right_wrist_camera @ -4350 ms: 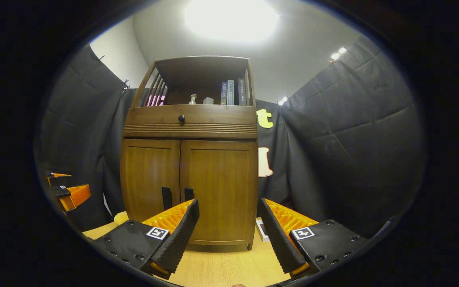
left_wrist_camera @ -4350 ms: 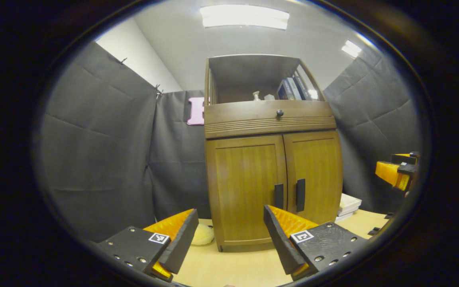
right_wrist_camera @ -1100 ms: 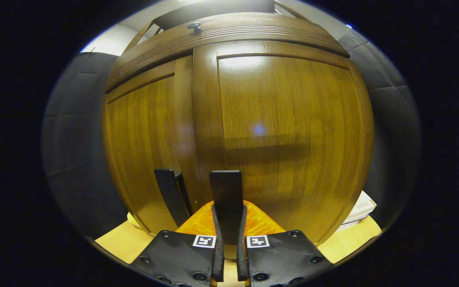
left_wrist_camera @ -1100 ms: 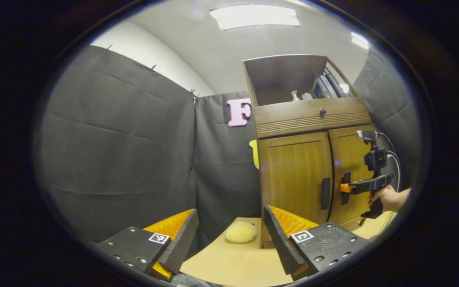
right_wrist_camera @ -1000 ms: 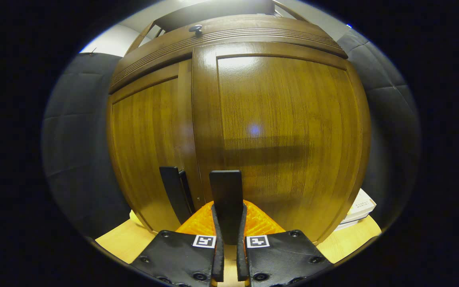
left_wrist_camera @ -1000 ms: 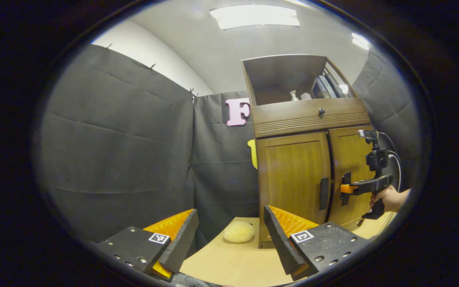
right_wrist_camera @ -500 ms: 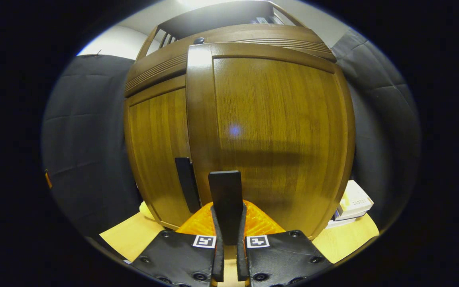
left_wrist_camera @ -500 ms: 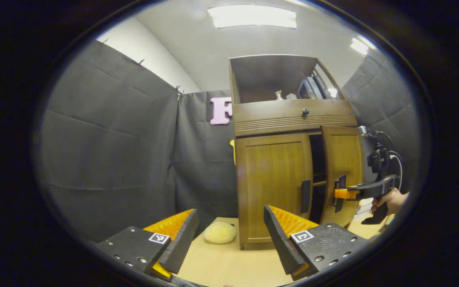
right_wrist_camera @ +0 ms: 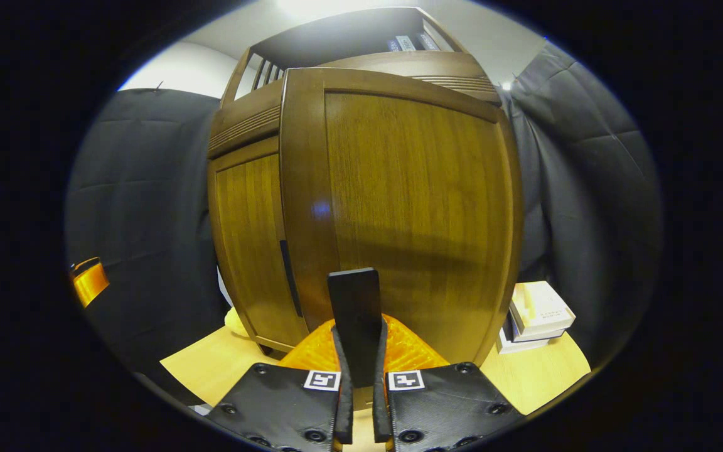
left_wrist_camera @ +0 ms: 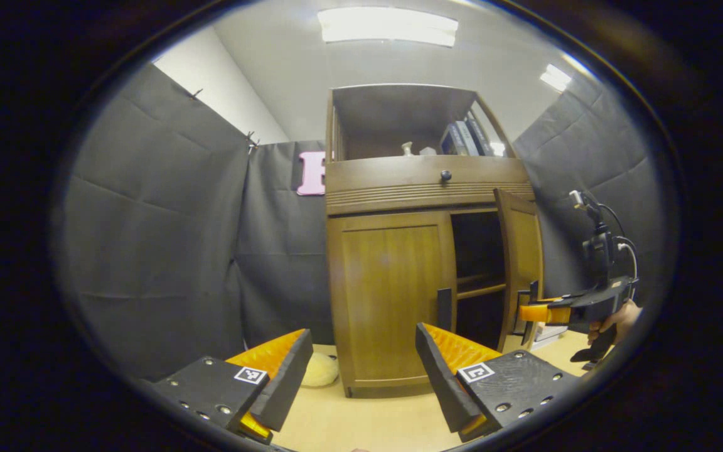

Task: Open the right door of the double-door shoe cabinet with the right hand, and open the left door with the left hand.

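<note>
In the left gripper view, black cloth walls stand at the left. The left gripper [left_wrist_camera: 361, 370] shows at the bottom, its two orange-and-black fingers spread wide apart and grasping nothing, held back from the furniture. Between them, on the pale wooden table [left_wrist_camera: 374, 420], a small yellow fluffy object [left_wrist_camera: 321, 370] lies beside the foot of the shoe cabinet [left_wrist_camera: 427, 182]. The cabinet stands at the centre, brown wood, with an open shelf of books [left_wrist_camera: 462, 138] on top and a drawer with a dark knob [left_wrist_camera: 445, 176]. Its left door [left_wrist_camera: 390, 298] is closed. To its right, the right door [left_wrist_camera: 521, 263] is swung outward, with dark shelves visible inside. Farther right, a hand [left_wrist_camera: 615, 320] holds the right gripper [left_wrist_camera: 528, 312] at that door.

In the right gripper view, the right gripper's fingers are clenched on the right door's black handle [right_wrist_camera: 354, 314], pressing it from both sides. White boxes [right_wrist_camera: 537, 314] are stacked on the table at the far right.
</note>
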Demonstrator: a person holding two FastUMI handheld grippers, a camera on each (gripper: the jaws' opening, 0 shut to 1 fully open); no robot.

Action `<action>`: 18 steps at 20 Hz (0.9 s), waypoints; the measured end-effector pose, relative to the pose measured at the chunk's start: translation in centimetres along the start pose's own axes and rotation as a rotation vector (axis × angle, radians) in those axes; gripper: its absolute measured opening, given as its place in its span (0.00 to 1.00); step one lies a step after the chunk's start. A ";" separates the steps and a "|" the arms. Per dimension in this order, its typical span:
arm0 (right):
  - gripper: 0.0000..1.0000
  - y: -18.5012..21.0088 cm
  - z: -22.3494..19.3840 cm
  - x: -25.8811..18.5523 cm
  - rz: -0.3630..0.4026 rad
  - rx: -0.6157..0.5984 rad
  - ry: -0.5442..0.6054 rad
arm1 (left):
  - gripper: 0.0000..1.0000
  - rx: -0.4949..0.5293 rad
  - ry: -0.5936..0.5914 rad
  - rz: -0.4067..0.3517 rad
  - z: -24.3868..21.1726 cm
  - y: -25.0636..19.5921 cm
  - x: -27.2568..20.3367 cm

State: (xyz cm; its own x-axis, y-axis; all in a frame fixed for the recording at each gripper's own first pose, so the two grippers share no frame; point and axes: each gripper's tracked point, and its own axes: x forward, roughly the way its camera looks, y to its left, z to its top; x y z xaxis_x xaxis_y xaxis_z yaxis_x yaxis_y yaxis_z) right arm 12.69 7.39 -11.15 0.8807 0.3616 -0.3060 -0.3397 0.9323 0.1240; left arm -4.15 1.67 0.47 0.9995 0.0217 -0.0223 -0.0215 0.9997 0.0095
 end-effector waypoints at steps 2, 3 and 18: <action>0.14 -0.6 -0.2 -1.1 -0.004 0.002 0.001 | 0.96 0.004 -0.010 -0.033 0.2 -0.3 0.0; 0.14 -1.0 -0.2 -1.6 -0.009 0.001 0.001 | 0.96 0.002 -0.015 -0.051 0.5 -0.7 0.1; 0.13 -6.7 -0.7 -7.6 -0.078 -0.005 0.018 | 0.95 -0.034 -0.003 -0.179 0.2 -3.1 1.6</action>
State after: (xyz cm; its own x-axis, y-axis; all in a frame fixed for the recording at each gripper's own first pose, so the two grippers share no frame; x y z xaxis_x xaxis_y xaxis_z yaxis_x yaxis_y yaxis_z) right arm 8.03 -1.58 -10.28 0.8985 0.2874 -0.3319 -0.2716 0.9578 0.0942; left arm -2.46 -1.39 0.61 0.9875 -0.1567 -0.0179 0.1562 0.9873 -0.0285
